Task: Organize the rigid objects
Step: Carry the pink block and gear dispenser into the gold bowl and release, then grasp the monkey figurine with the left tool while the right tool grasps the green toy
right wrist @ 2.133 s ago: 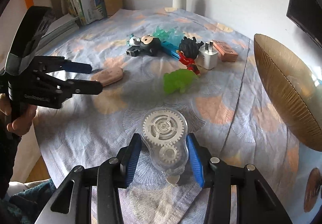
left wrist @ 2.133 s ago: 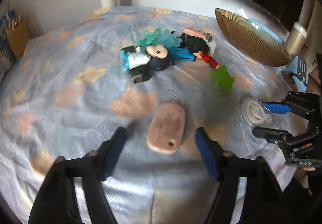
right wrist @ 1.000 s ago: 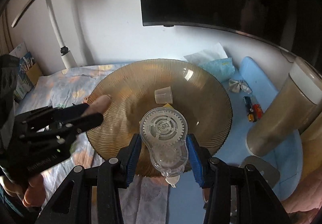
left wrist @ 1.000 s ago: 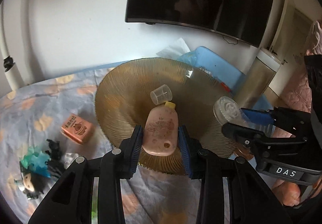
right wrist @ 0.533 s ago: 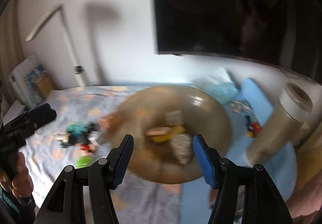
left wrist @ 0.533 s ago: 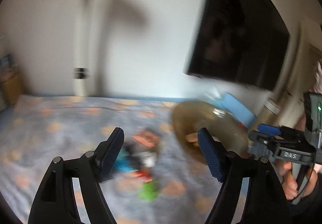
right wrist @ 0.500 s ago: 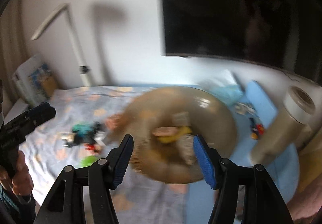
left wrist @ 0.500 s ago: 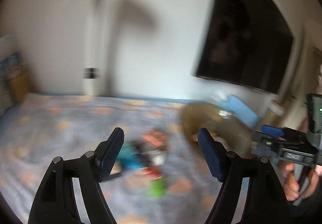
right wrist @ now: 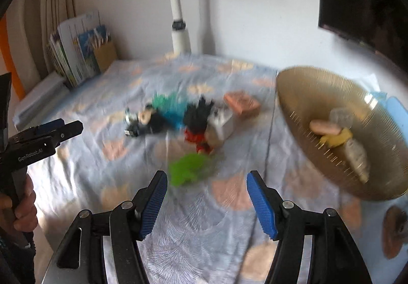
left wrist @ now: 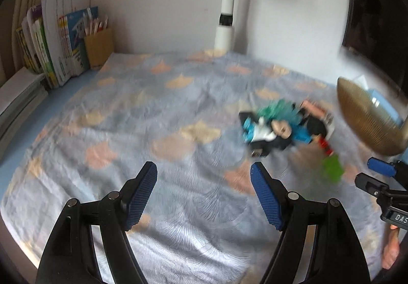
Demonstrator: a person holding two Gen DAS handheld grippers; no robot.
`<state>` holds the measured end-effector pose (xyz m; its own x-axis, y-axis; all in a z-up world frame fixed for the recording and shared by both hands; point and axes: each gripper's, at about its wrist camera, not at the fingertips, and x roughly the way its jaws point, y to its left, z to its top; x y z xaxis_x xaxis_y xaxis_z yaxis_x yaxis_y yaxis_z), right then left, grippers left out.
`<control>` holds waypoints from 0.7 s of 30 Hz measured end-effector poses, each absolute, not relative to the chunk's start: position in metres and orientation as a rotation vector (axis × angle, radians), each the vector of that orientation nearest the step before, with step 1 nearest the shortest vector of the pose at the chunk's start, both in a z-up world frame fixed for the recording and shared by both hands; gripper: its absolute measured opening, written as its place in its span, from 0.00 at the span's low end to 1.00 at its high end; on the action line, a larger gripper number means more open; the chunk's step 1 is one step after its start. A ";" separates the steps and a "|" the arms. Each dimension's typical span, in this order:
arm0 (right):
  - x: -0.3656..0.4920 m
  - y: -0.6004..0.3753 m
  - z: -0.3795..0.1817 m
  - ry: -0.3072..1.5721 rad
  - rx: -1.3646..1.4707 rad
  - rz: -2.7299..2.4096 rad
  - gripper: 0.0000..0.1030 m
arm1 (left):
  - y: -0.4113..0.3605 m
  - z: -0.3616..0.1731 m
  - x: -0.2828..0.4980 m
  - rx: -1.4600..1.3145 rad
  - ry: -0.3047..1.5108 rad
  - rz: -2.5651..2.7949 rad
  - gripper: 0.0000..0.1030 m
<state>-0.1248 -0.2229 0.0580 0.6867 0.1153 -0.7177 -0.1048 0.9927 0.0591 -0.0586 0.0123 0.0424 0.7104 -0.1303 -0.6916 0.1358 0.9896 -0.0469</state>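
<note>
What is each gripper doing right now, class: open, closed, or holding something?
Left gripper: open, holding nothing.
Right gripper: open, holding nothing.

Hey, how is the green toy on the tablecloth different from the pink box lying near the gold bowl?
The green toy is bright green with a lumpy, irregular outline; the pink box is salmon pink and flat-sided. The green toy lies alone, nearest the right claw, while the pink box lies farther back, at the edge of the toy pile and closer to the gold bowl. Both rest on the patterned tablecloth, outside the bowl, and neither is gripped.
</note>
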 end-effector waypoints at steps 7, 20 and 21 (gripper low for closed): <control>-0.121 -0.220 0.041 0.836 -0.014 0.093 0.61 | 0.006 0.038 -0.056 0.047 0.787 -0.149 0.72; -0.122 -0.212 0.043 0.820 -0.087 0.074 0.61 | -0.009 0.039 -0.057 0.129 0.804 -0.223 0.72; -0.123 -0.213 0.043 0.817 -0.083 0.070 0.61 | -0.010 0.040 -0.057 0.131 0.805 -0.246 0.72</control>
<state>-0.1227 -0.2128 0.0432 0.6821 0.0300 -0.7307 -0.0943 0.9944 -0.0473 -0.0567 -0.0099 0.0401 0.6663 -0.1678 -0.7266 0.2673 0.9633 0.0226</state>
